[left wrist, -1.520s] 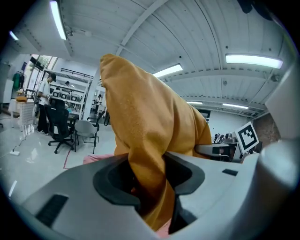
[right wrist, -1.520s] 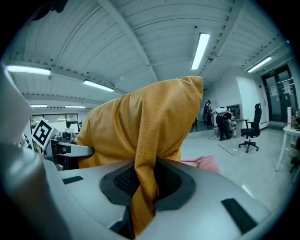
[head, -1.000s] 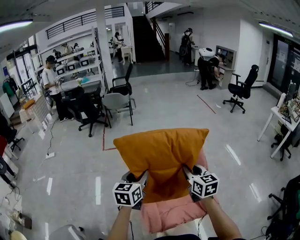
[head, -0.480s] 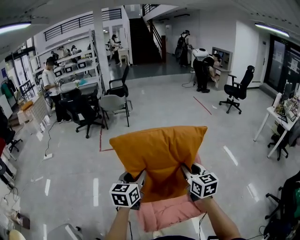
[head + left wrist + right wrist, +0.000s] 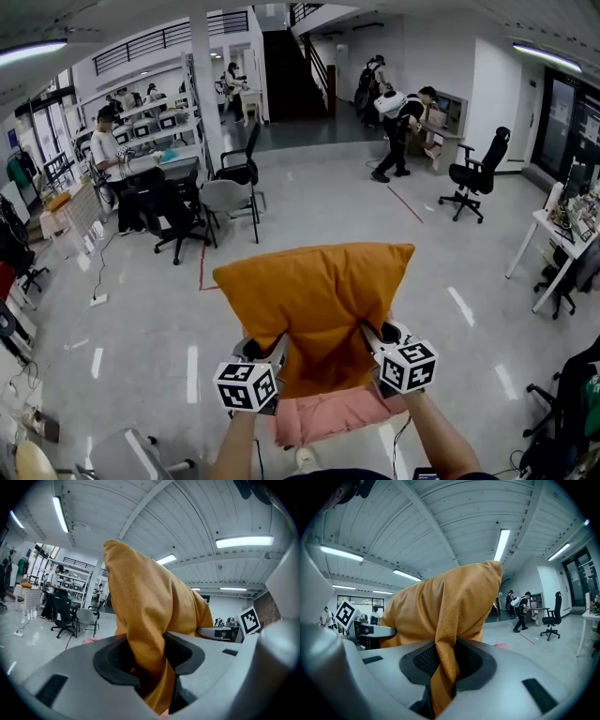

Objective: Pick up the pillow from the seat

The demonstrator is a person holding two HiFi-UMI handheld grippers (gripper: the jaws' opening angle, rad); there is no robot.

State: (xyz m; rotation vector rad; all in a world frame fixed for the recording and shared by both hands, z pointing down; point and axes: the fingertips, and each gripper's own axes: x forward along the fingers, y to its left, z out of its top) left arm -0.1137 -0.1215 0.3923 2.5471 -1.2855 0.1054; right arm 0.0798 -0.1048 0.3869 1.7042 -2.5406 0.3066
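The orange pillow (image 5: pixel 314 305) is held off the pink seat (image 5: pixel 328 417) by both grippers. It stands up and away from them over the seat's far edge. In the head view its lower rim overlaps the seat, so I cannot tell whether the two touch.

The left gripper (image 5: pixel 267 354) is clamped on the pillow's near left corner and the right gripper (image 5: pixel 378 339) on its near right corner. The pillow spans the gap between them, and only the marker cubes and the person's forearms show clear of the fabric.

The head view alone shows both grips at once, the seat beneath, and the grey floor (image 5: pixel 309 211) spreading out beyond the pillow.

It hides the jaws, which the gripper views show. In the left gripper view, the left gripper (image 5: pixel 150 663) has a thick fold of the pillow (image 5: pixel 145 602) squeezed between its dark pads, with the rest rising as a tall orange ridge. A sliver of the seat (image 5: pixel 91 640) shows to the left, and the other gripper's marker cube (image 5: pixel 251 619) shows past the pillow on the right.

In the right gripper view, the right gripper (image 5: pixel 445 667) pinches a thinner pleat of the pillow (image 5: pixel 440 606), its jaws nearly together. That view also shows a black office chair (image 5: pixel 553 616) at the right.
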